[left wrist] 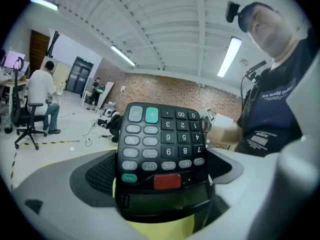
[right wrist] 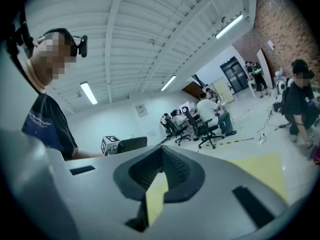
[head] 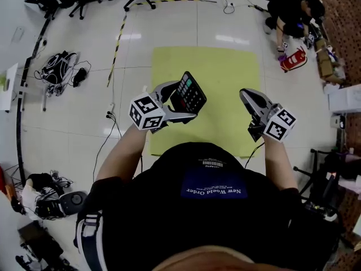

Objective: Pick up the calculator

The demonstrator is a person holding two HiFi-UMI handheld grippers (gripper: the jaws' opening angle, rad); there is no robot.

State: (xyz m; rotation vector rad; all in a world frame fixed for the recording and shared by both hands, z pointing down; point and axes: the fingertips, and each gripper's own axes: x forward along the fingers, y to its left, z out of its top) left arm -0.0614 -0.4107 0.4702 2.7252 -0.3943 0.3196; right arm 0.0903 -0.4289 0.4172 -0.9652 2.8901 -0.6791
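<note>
Gripping black calculator (head: 189, 92) in left gripper (head: 180, 104), jaws pressed on both side edges near display end. Held in air over yellow mat (head: 225, 66), tilted, keys facing up. Dark number keys, grey function keys, one teal plus key, small green key, red patch above display (display itself dark). Right gripper (head: 252, 103) off to right, well apart from calculator, nothing in it, jaws drawn together to thin slit.

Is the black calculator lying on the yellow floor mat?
No, the left hand-held gripper grips the black calculator above the yellow floor mat.
</note>
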